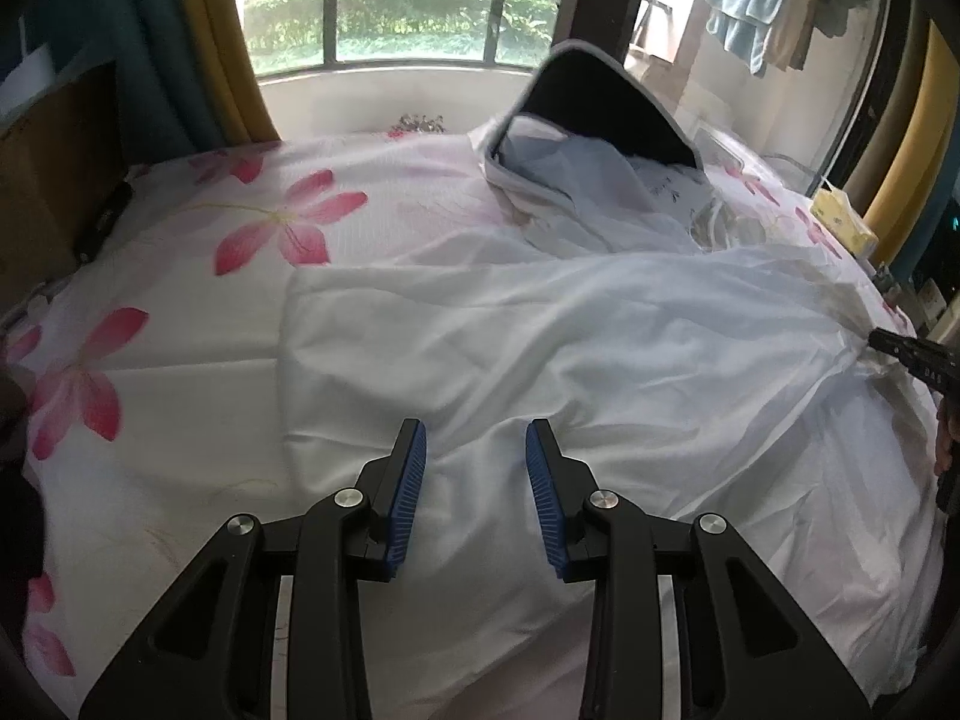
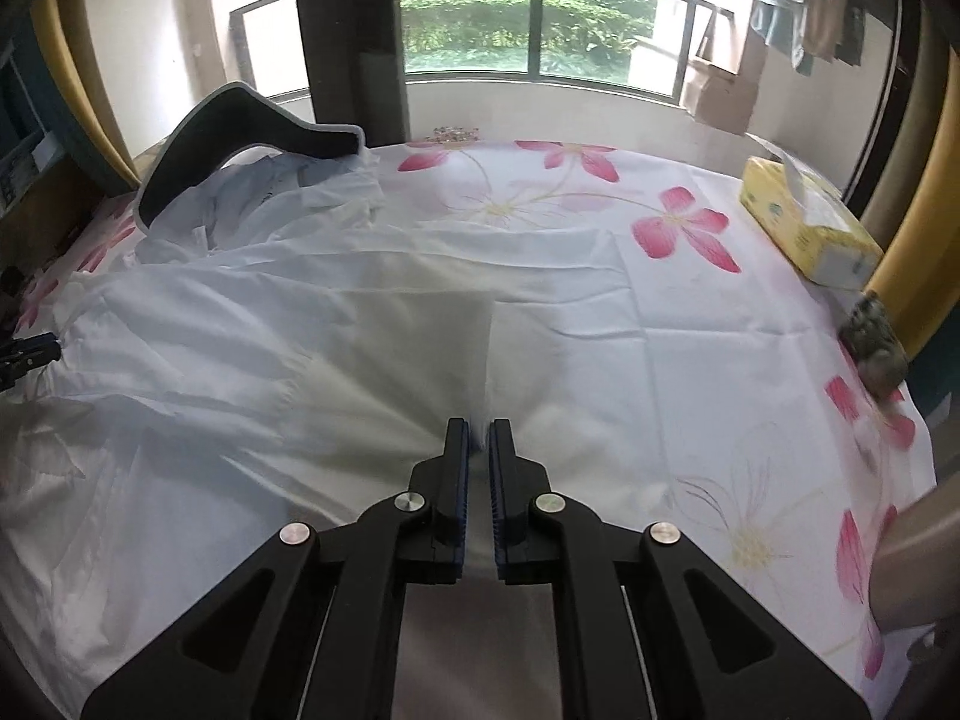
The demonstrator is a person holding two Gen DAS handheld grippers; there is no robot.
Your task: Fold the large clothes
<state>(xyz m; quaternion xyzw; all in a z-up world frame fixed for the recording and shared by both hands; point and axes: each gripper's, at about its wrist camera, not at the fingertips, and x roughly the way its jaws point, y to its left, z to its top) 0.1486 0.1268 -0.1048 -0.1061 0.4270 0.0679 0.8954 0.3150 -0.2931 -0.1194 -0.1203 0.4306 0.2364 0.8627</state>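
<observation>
A large white garment (image 1: 600, 360) lies crumpled across a bed with a pink-flowered sheet (image 1: 198, 360). My left gripper (image 1: 476, 450) hovers over the garment's near part. Its blue pads stand apart and bare, and the cloth lies under them. My right gripper (image 2: 478, 444) is shut on a fold of the white garment (image 2: 270, 330), and creases fan out from its tips. The left wrist view shows the right gripper (image 1: 876, 339) at the far right edge, with the cloth stretched toward it. At the left edge of the right wrist view is the left gripper (image 2: 42, 354).
A black, grey-edged bag (image 1: 600, 108) holding pale clothes stands at the far side of the bed. A yellow tissue box (image 2: 810, 234) sits at the bed's right edge, with a dark mottled object (image 2: 873, 348) in front of it. Windows and hanging laundry (image 2: 798, 6) lie beyond.
</observation>
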